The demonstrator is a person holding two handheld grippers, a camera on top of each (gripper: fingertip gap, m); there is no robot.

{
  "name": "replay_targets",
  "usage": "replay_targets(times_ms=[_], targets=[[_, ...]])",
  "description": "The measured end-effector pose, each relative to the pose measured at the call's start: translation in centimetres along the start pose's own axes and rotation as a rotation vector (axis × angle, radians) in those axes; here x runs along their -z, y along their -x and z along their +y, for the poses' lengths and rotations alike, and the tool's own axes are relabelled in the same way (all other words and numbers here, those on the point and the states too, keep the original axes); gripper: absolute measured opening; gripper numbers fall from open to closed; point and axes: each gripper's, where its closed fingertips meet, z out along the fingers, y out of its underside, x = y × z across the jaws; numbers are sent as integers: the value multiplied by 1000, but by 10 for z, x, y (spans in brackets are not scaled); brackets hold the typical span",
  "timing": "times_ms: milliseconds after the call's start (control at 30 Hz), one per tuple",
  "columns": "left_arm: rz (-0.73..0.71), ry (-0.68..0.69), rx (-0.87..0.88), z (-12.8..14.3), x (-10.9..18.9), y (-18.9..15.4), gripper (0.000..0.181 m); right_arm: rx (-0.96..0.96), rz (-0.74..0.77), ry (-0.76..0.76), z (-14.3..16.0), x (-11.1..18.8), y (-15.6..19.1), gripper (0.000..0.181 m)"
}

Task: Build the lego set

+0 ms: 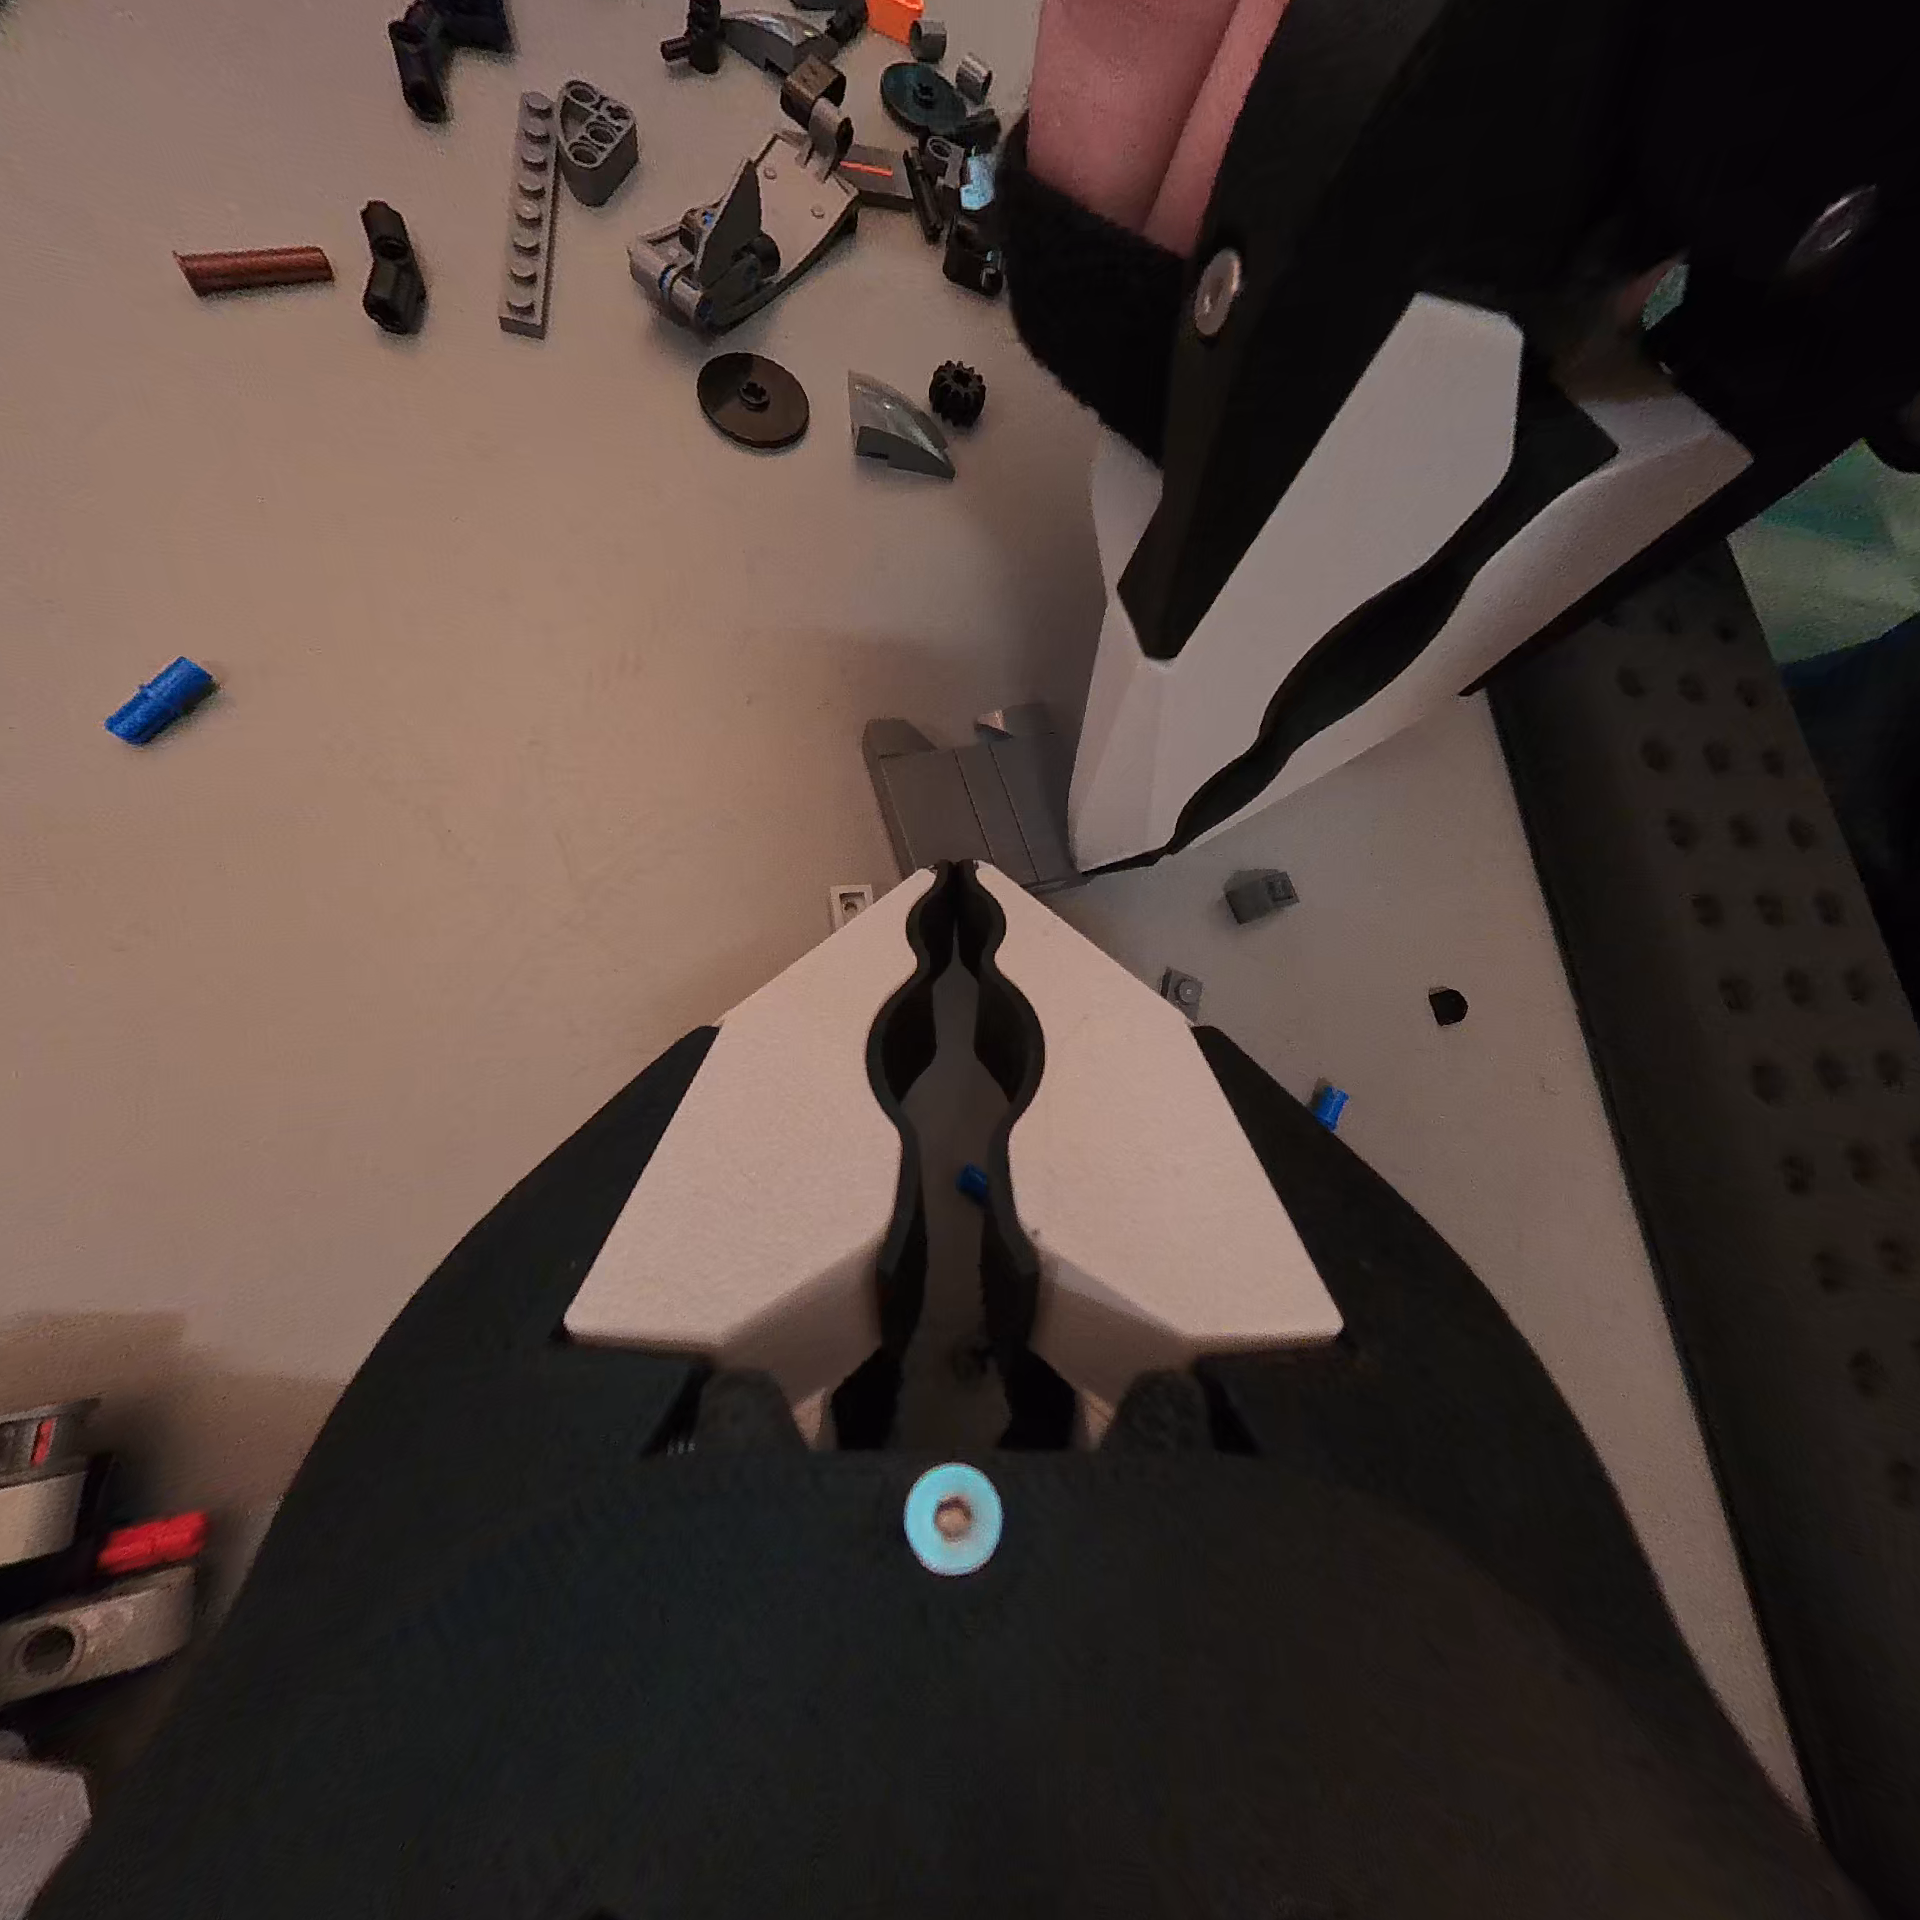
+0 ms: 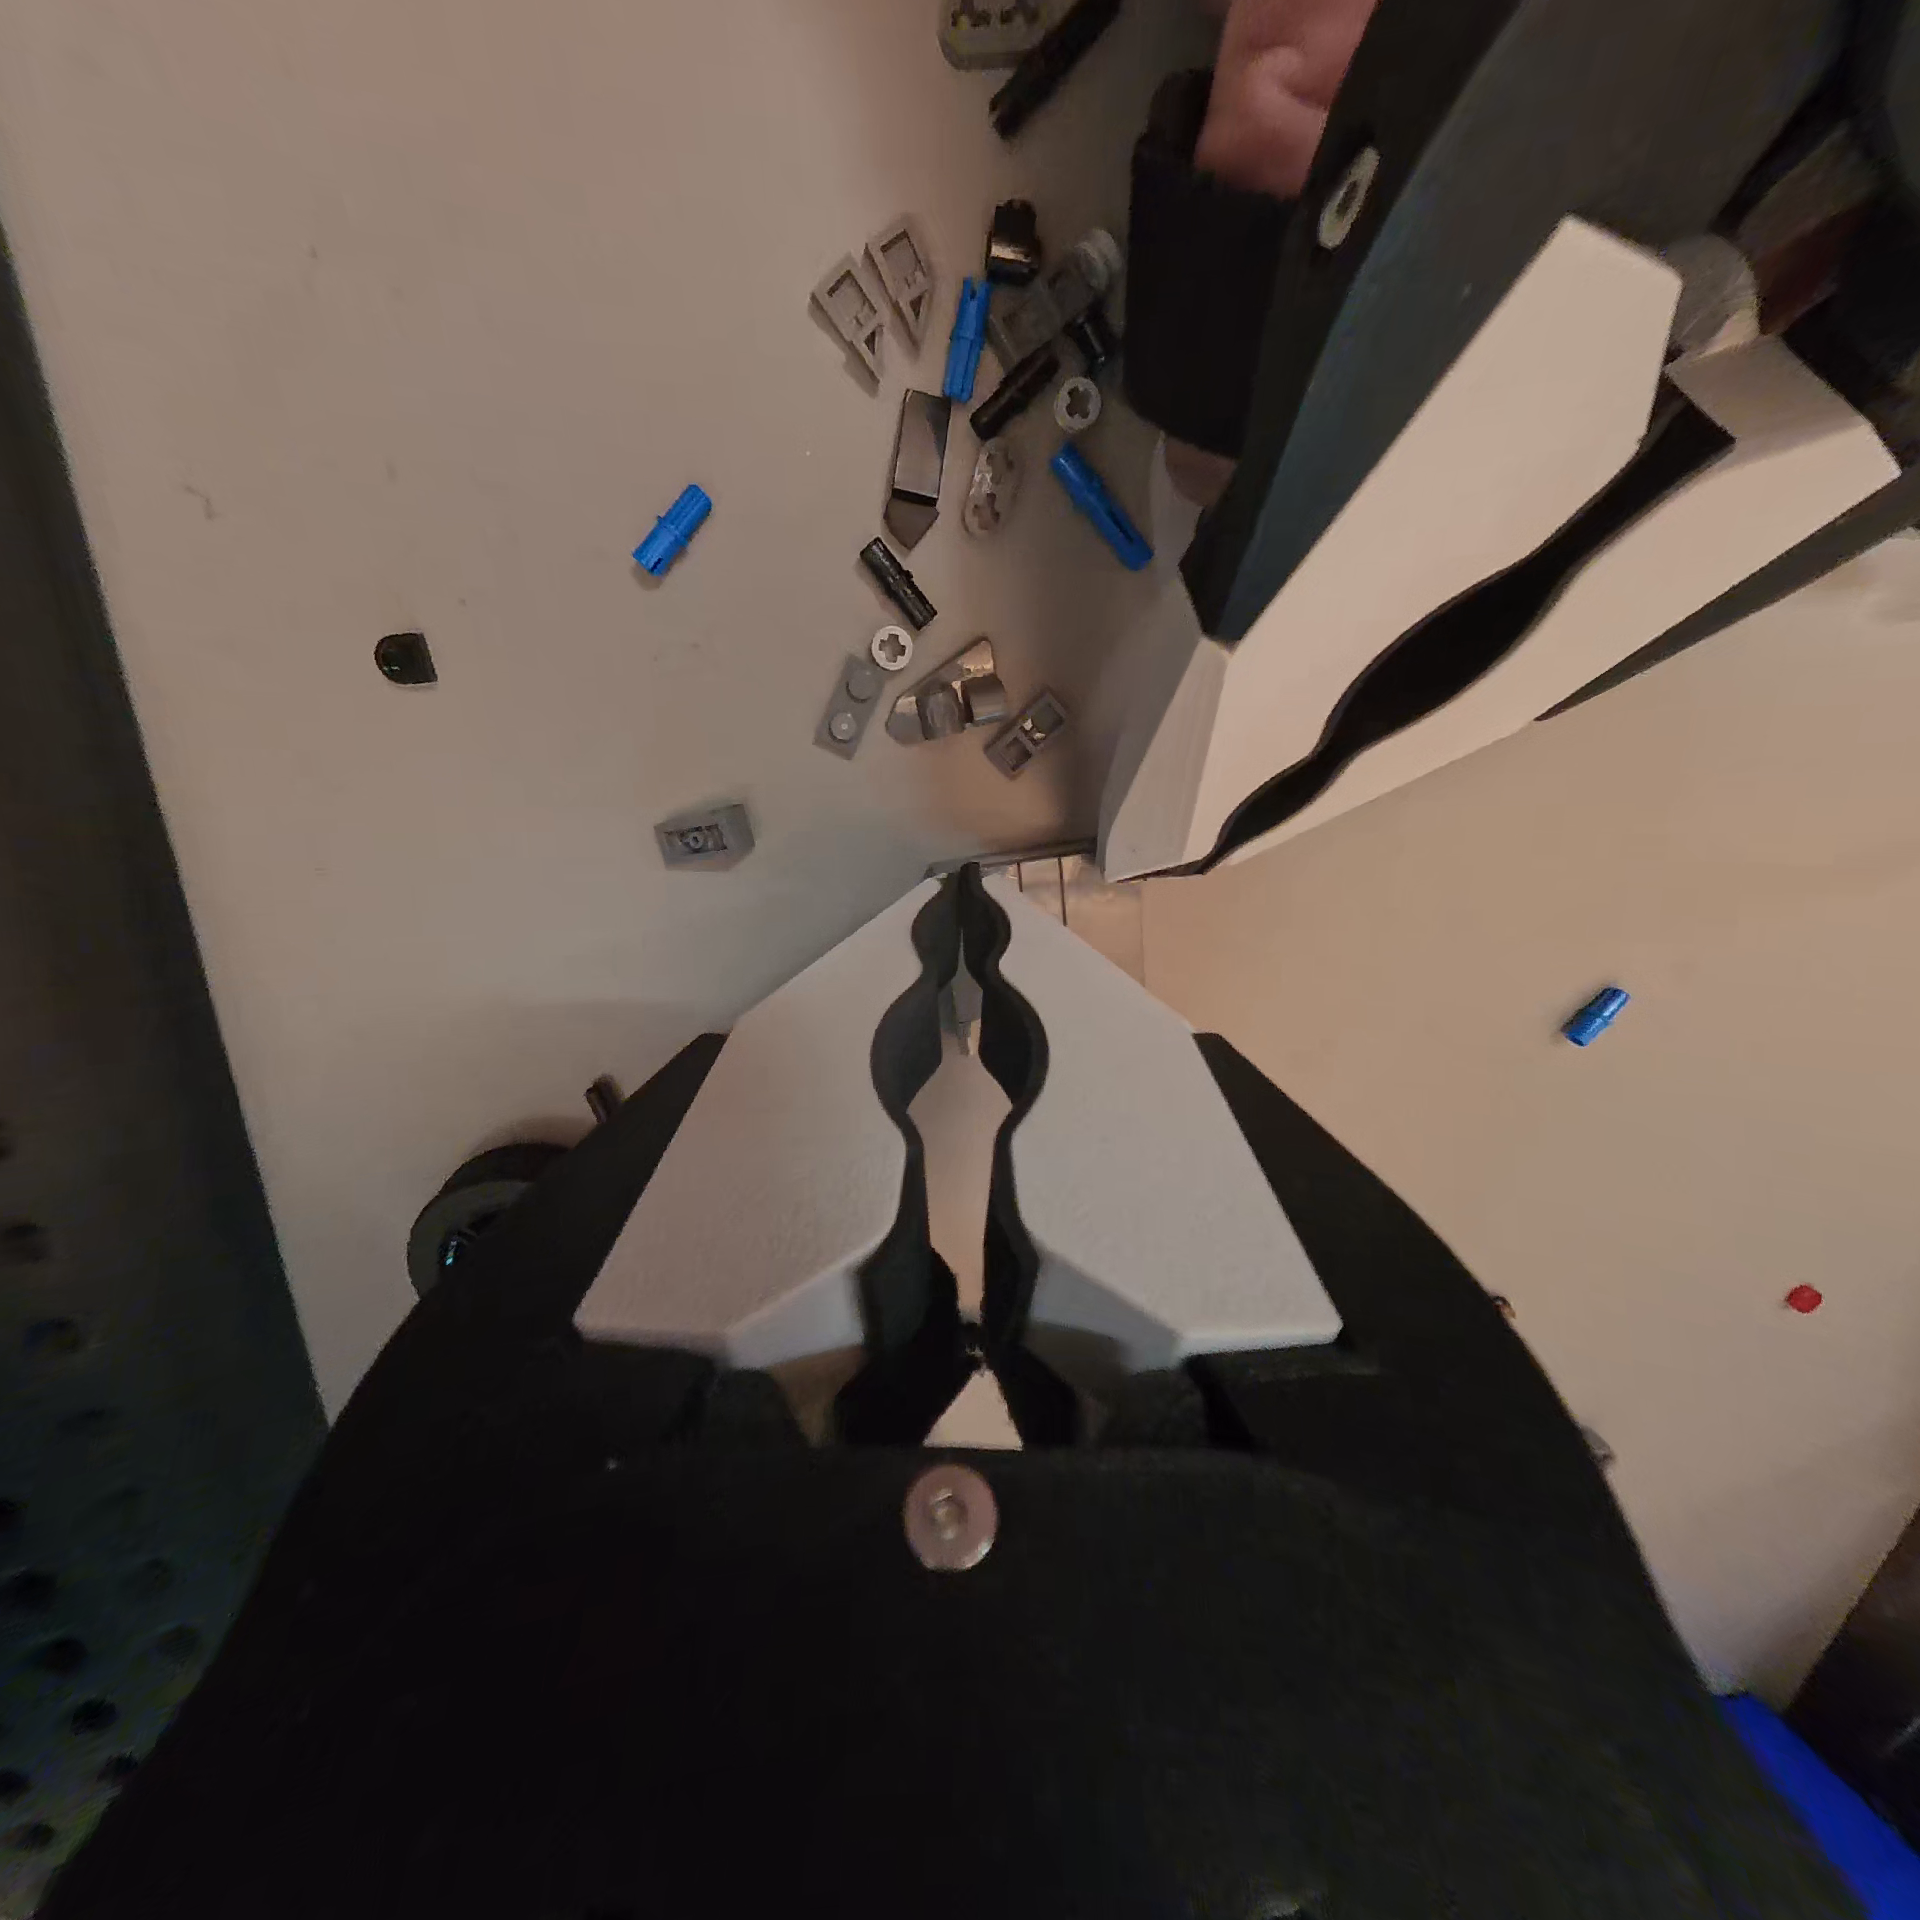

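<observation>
A flat grey Lego piece (image 1: 961,795) with ridged panels is held just above the white table between both grippers. My left gripper (image 1: 956,871) is shut on its near edge. My right gripper (image 1: 1132,858) comes in from the upper right of the left wrist view and is shut on the piece's right corner. In the right wrist view my right gripper (image 2: 962,878) is shut on a thin edge of the grey piece (image 2: 1039,868), with part of it showing between the fingers. The left gripper (image 2: 1164,871) pinches the same piece from the right. Most of the piece is hidden there.
Loose parts lie at the far side: a long grey plate (image 1: 530,208), a grey part-built assembly (image 1: 743,239), a black disc (image 1: 753,400), a blue pin (image 1: 156,701). A black perforated board (image 1: 1766,935) borders the table. More small parts (image 2: 966,416) and a wheel (image 2: 468,1216) show in the right wrist view. The tips of both grippers are at nearly the same place.
</observation>
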Motion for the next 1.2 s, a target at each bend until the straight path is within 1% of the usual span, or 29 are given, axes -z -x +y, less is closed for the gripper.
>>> replay_targets(times_ms=[233, 433, 533, 600, 667, 733, 867, 1000, 1067, 1200], targets=[[7, -15, 19, 1, 0, 0, 0, 18, -20, 22, -1, -1, 1, 0], [7, -19, 25, 1, -1, 0, 0, -9, -63, 26, -1, -1, 1, 0], [3, -14, 29, -1, -2, 0, 0, -34, -71, -28, -2, 0, -2, 0], [-66, 3, 45, -2, -1, 10, 0, -77, -65, -77, -2, 7, -8, 0], [-25, -12, 53, -4, 1, 7, 0, -88, -39, -90, -1, 15, -14, 0], [31, -80, 92, -11, 8, 4, 0, -111, -22, -76, 5, 19, -20, 0], [2, -116, 101, -11, 19, 13, 0, -144, -12, -104, 7, 21, -27, 0], [-14, -161, 115, -17, 23, 18, 0, -91, 14, -89, 4, 10, -26, 7], [-2, -122, 124, -12, 20, 16, 0, -92, 11, -89, 1, 6, -27, 1], [-8, -59, 108, -4, 16, 14, 0, -116, 9, -116, -4, 2, -35, 0]])
